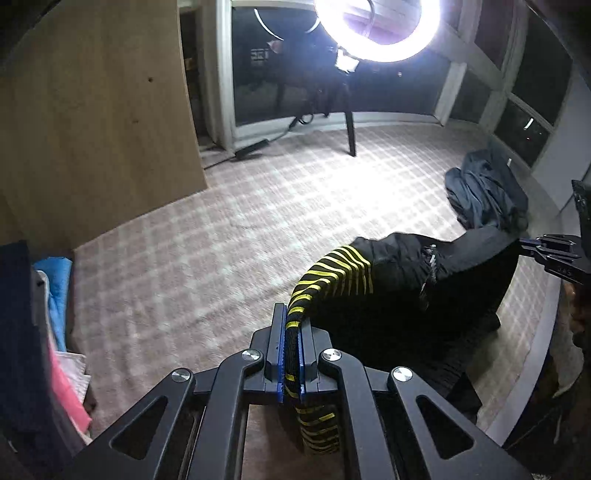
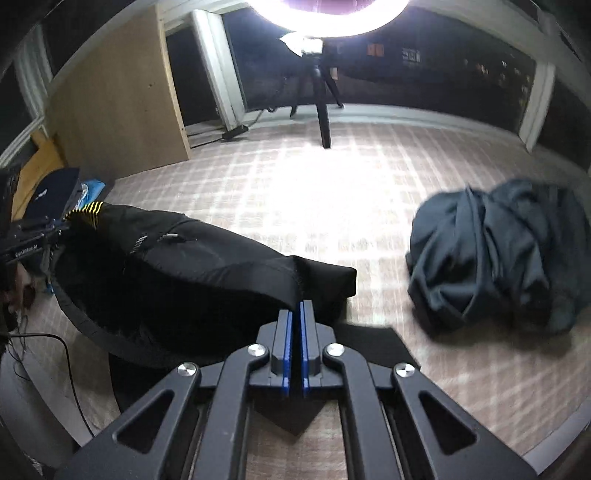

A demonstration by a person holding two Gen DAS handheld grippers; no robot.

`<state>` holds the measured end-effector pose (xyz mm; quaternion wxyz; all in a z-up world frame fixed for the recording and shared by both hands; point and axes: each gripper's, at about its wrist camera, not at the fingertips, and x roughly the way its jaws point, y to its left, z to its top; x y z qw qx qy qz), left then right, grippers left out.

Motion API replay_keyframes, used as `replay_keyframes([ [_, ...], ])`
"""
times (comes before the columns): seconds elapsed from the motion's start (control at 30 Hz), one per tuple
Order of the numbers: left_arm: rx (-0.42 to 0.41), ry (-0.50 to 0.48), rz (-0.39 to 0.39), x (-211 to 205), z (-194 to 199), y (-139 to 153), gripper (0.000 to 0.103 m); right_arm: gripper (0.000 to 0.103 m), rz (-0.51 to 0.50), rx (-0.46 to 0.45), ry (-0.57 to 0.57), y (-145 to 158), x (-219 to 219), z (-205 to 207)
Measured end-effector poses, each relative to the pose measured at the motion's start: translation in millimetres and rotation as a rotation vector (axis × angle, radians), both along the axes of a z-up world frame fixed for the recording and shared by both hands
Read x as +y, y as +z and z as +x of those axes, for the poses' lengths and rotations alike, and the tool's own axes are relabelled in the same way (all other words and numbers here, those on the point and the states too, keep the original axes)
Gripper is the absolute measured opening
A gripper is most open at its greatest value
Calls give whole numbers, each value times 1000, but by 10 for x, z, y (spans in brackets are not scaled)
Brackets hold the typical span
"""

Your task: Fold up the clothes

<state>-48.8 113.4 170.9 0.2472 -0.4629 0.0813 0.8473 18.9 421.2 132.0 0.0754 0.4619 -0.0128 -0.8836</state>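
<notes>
Left wrist view: black garment (image 1: 399,284) lifted for folding, both claws clenched on it.
Left claw (image 1: 292,332) grips striped cuff (image 1: 332,273); right claw (image 2: 296,325) seemingly pinches black cloth; next, spread flat on rug (image 1: 221,240).

Probably a home room, checked carpet (image 1: 258,206), ring light (image 1: 380,33), wooden cabinet (image 1: 99,110)

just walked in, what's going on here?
A person is folding clothes on a checked blanket with two handheld grippers. The left gripper is clamped on the yellow-striped band of a black garment; the right gripper pinches its other end, holding it up between them. A crumpled dark blue garment lies nearby, unfolded.
</notes>
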Motion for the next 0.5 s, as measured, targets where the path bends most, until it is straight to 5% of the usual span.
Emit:
replay_keyframes([
  [0.13,62,4,9,-28,-193,523,4,3,18,70,20,440,-45,-227],
  [0.27,237,33,40,-168,-450,1610,4,3,84,300,17,1614,-108,-437],
  [0.37,405,39,45,-281,-292,2524,4,3,72,474,27,2537,-167,-299],
  [0.5,544,-7,8,-303,178,3212,4,3,114,628,41,3237,-276,134],
])
